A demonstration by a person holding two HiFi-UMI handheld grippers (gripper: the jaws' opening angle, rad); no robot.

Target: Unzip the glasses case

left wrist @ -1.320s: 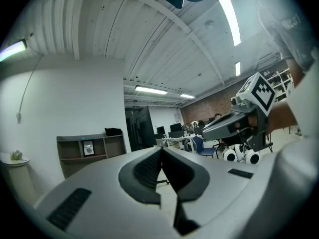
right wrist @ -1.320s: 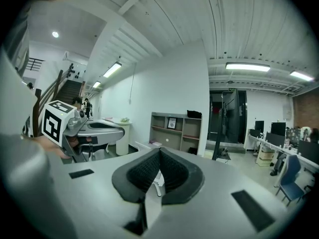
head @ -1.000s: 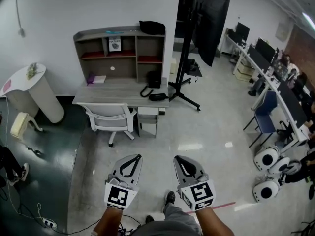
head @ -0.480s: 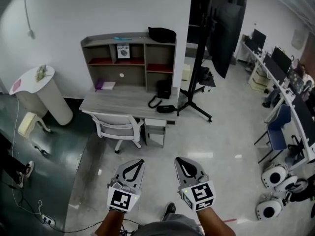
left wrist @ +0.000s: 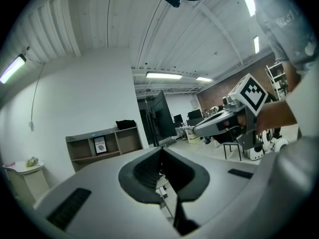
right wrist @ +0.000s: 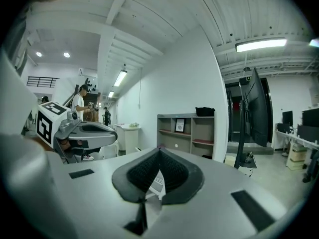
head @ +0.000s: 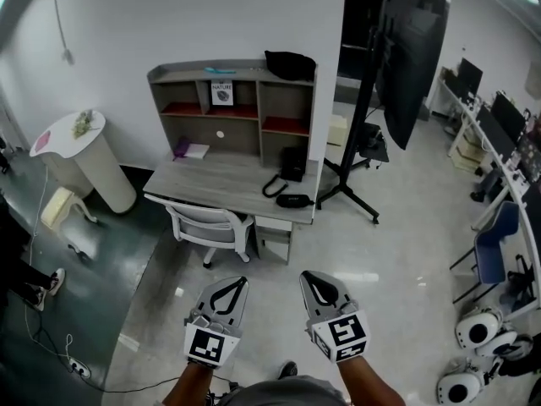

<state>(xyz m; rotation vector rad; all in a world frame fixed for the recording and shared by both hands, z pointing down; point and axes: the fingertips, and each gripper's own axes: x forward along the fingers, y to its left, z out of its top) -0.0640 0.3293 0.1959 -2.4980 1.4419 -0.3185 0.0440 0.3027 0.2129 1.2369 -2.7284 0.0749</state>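
Distance is the main fact here: the left gripper [head: 230, 282] and right gripper [head: 314, 278] hang side by side over the pale floor [head: 363, 252], well apart from the desk [head: 215, 180] across the room. Both point roughly level and forward, toward the desk, which suits carrying them to the work rather than working. Each pair of jaws is pressed together with nothing between the pads, and each gripper's own view shows only the room beyond its closed tips. Closed and empty is a sensible way to carry them, since nothing needs gripping yet.

The small dark oval lying flat near the desk's front right corner looks like the glasses case [head: 293, 200], though it is too small from here to make out a zip. It sits close to the edge, clear of the shelf unit [head: 232, 100] at the back. That should make it reachable from the open floor side without moving the white chair [head: 211, 227] tucked under the desk to its left. Just behind it stands a black object [head: 292, 164] with a looped cord trailing toward it, which could crowd one gripper. Unzipping has not begun. I judge that one gripper must steady the case while the other takes the zip pull.
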